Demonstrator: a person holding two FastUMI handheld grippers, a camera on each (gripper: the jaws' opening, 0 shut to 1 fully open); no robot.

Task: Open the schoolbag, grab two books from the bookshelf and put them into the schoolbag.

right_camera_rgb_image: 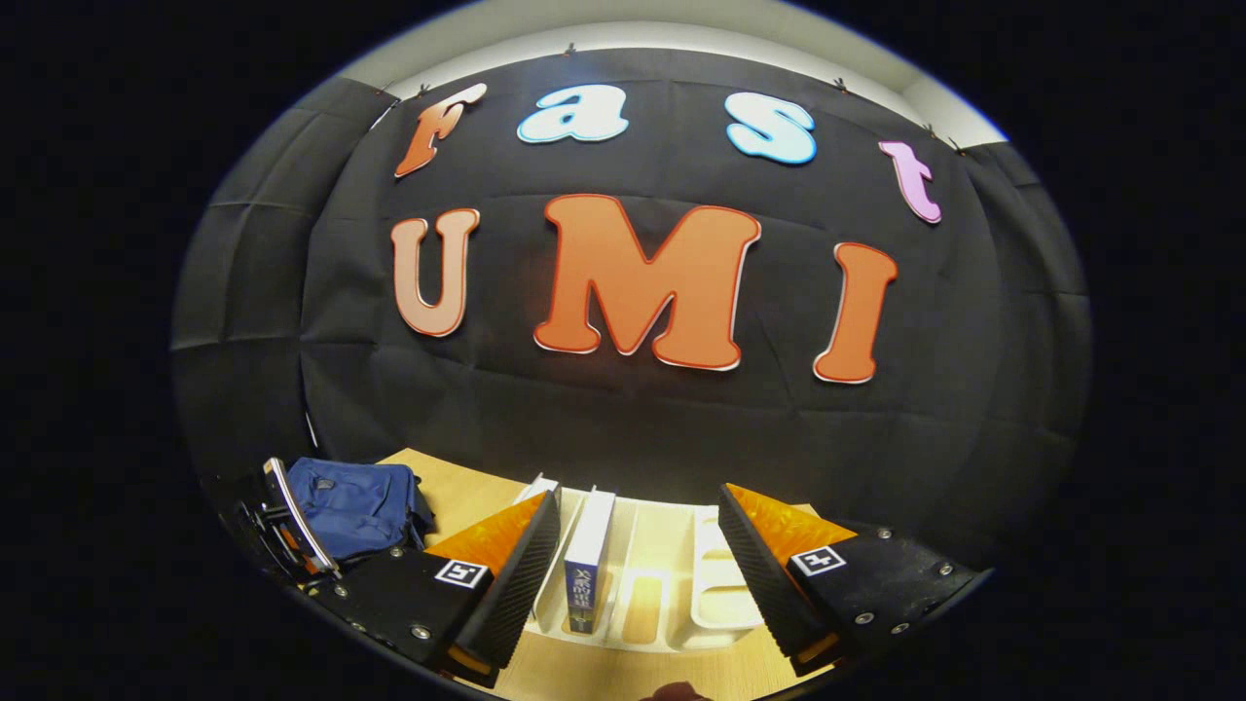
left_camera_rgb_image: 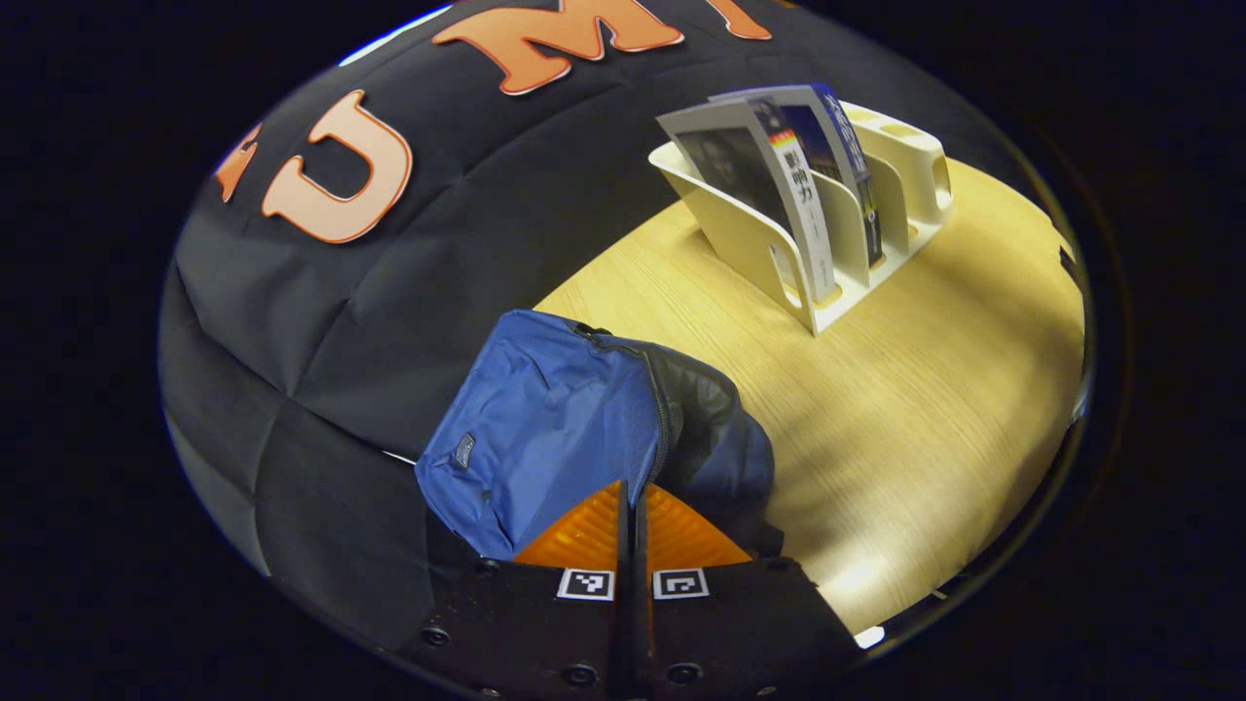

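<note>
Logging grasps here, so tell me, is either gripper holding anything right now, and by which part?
The left gripper is shut at the schoolbag by its zipper; an actual pinch can't be told. The right gripper is open around a book, holding nothing.

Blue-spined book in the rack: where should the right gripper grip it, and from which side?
Probably from above, on the top edge of the blue-spined book. It stands upright on edge in the white rack, with dividers alongside its lower part. The open right gripper already straddles it, so the fingers would close across its covers.
</note>
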